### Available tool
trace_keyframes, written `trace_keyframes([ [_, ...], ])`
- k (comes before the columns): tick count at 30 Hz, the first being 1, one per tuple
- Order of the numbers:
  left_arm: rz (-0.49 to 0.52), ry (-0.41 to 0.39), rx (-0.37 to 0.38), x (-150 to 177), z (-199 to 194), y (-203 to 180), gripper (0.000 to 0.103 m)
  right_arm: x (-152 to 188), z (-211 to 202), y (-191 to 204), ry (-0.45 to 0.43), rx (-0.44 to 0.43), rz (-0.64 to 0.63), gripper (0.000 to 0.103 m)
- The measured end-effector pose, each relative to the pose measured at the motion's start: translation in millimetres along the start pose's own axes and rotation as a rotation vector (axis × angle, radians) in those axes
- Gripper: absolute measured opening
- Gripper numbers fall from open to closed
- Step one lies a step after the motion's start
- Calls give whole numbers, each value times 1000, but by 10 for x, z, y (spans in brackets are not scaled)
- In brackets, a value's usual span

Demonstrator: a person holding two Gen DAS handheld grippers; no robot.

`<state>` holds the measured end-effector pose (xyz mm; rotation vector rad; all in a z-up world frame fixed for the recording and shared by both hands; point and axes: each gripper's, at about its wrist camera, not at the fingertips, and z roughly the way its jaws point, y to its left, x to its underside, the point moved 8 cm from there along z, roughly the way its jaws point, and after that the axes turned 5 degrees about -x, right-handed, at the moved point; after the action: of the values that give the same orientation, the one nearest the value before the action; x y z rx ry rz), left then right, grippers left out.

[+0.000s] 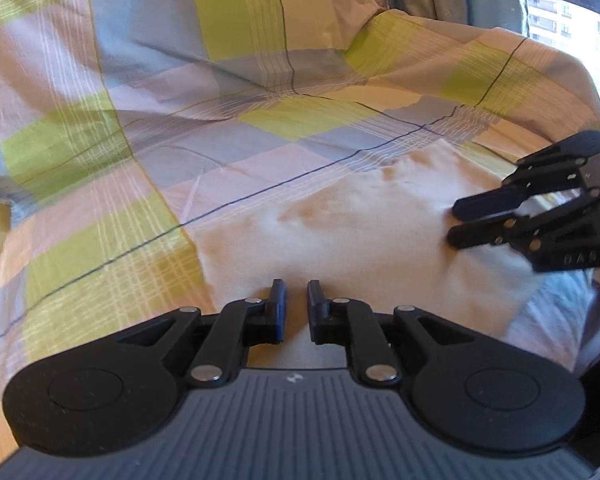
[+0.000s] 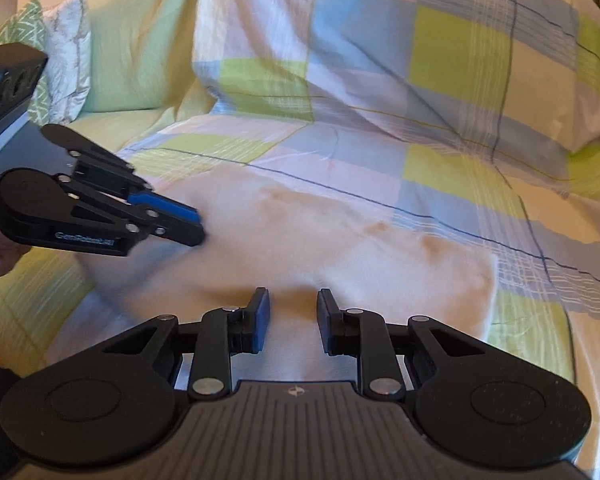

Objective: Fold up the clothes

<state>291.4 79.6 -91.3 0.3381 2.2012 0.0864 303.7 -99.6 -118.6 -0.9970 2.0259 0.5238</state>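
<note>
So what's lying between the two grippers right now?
Only bare cream cloth, seen in both wrist views: nothing else lies on it between the left gripper and the right gripper.

Garment (image 1: 364, 232) on bedspread (image 1: 180, 128)

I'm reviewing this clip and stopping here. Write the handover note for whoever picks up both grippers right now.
Left gripper: jaws slightly apart, nothing between the pads, over the near edge of the cream garment.
Right gripper: narrow gap, also empty, over the same edge.
The garment lies flat on the checked bedspread; pillows behind.
Done: whether any fold is made cannot be told.
Left: grip the edge and fold.
</note>
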Motion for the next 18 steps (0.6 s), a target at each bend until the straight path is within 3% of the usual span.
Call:
trace_keyframes([
  [5,-20,8,-41,-17,63,248,17,42,9,-467,-1,64,76,23],
  [9,-16,-4,-84,-111,3,273,13,78,-83,-606,0,122,128,23],
  [14,3,-30,-10,-314,78,-27,13,-100,-74,-477,-29,92,109,23],
  [18,48,11,46,-328,326,-283,13,-219,221,-214,24,25,10,22],
])
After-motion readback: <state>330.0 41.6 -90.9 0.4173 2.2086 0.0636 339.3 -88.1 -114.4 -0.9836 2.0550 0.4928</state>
